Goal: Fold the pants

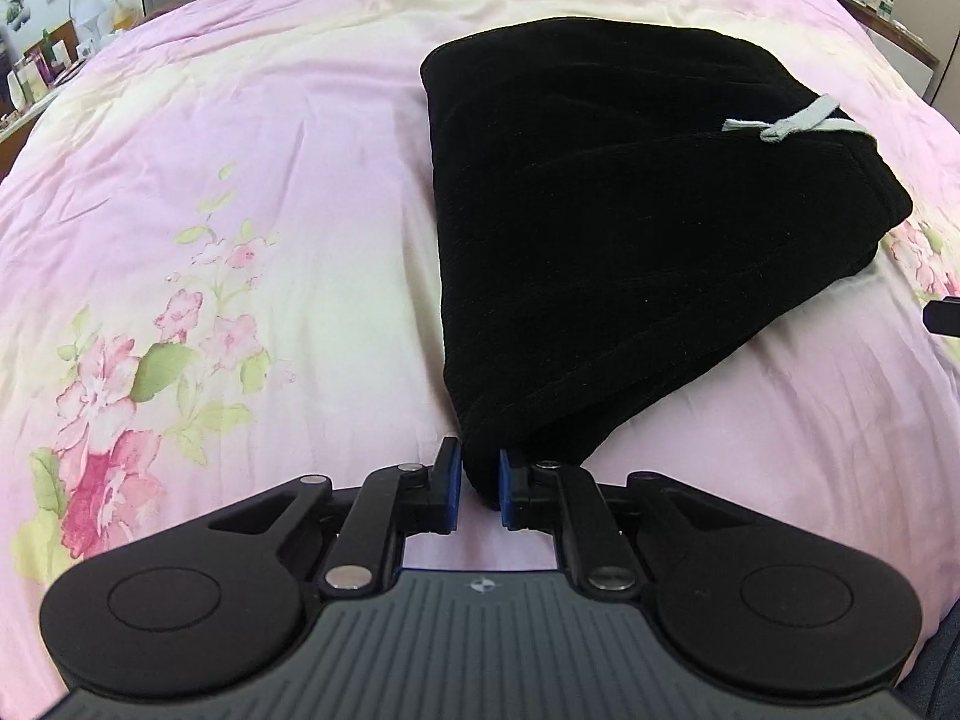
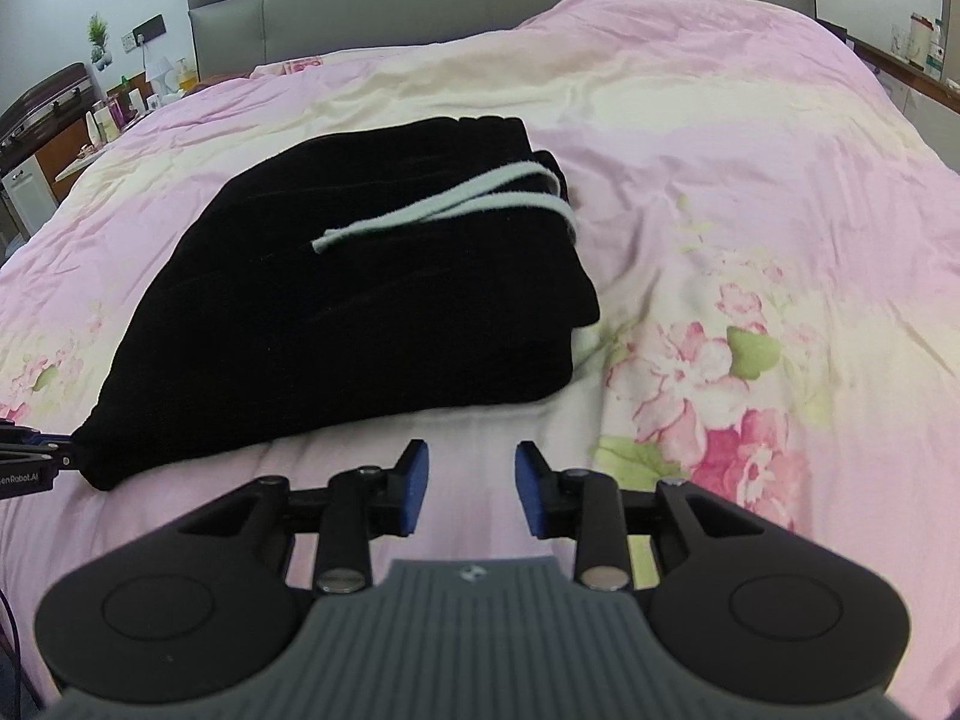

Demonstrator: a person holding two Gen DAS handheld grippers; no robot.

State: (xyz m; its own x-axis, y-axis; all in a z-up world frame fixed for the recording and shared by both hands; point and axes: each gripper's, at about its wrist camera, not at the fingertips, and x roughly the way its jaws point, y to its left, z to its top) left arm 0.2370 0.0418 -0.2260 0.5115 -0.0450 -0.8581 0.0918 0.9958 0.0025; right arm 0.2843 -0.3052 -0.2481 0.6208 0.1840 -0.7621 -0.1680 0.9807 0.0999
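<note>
Black pants (image 1: 630,210) lie folded in a thick bundle on the pink floral bedspread (image 1: 240,150), with a pale drawstring (image 1: 792,123) across the top. My left gripper (image 1: 480,483) is shut on the bundle's near corner, black cloth pinched between its blue pads. In the right wrist view the pants (image 2: 360,300) sit left of centre, the drawstring (image 2: 456,204) looped on top. My right gripper (image 2: 472,483) stands open over bare bedspread (image 2: 720,180), just short of the bundle's near edge, nothing between its fingers. The left gripper (image 2: 36,456) shows at the left edge, at the pants' corner.
A grey padded headboard (image 2: 480,0) stands at the far end of the bed. A bedside table with bottles and a small lamp (image 2: 138,102) is at the far left. A shelf with jars (image 2: 918,54) runs along the right.
</note>
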